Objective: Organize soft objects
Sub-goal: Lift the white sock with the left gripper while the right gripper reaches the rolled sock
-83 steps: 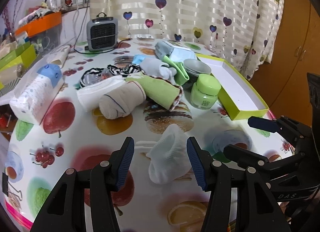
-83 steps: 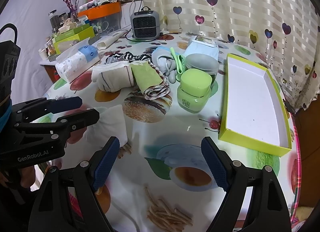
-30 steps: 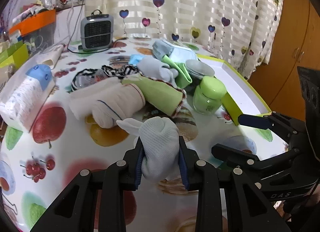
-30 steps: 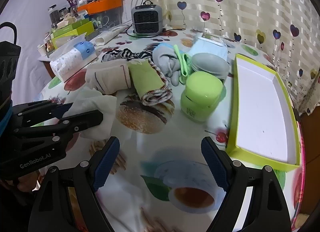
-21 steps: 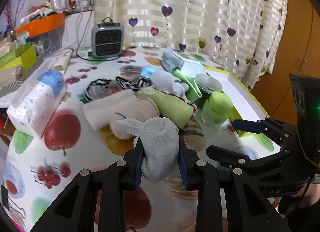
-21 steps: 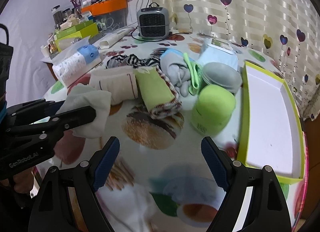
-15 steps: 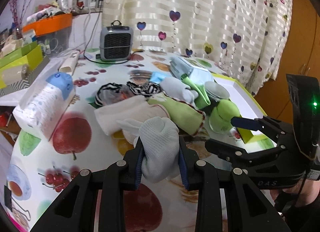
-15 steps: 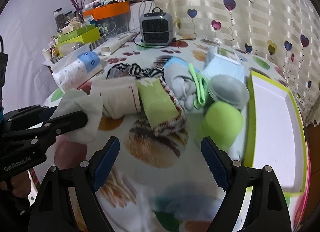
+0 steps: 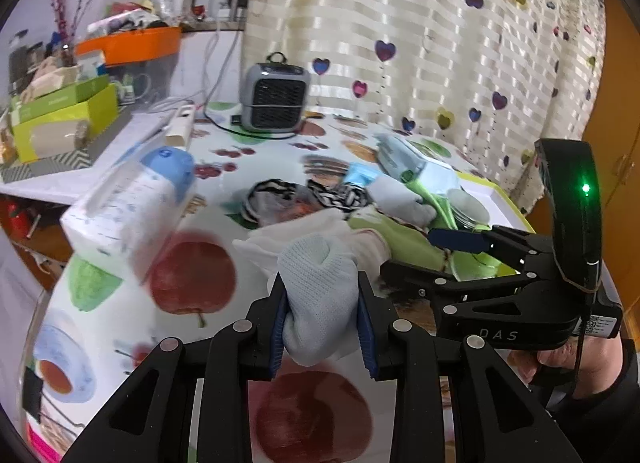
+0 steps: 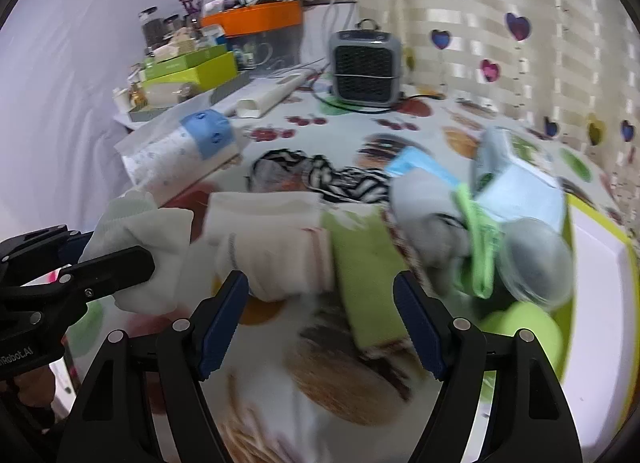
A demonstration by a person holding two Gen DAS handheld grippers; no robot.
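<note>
sock [image 9: 320, 295], white and bunched, is pinched between the blue pads of the left gripper [image 9: 322, 325], which is closed tight on it and held above the fruit-printed table [image 9: 120, 327]; in the right wrist view the same sock [image 10: 144, 251] is seen bulging out beyond the left gripper's black fingers at the left. right gripper [image 10: 320, 321] is spread wide with nothing held, and is poised over a rolled cream sock [image 10: 272, 247] and a green cloth roll [image 10: 364, 275] lying side by side and touching. behind these, a striped black-and-white piece [image 10: 320, 175], a grey sock [image 10: 424, 215] and a pale blue pack [image 10: 520, 191] are heaped together. a green jar [image 10: 520, 327] is seen just beside the yellow-green tray [image 10: 600, 263] at the right. a tissue pack [image 9: 128, 207] is lying at the left of the table, and a grey heater [image 9: 276, 103] is standing at the far edge before the heart-print curtain [image 9: 440, 43].
</note>
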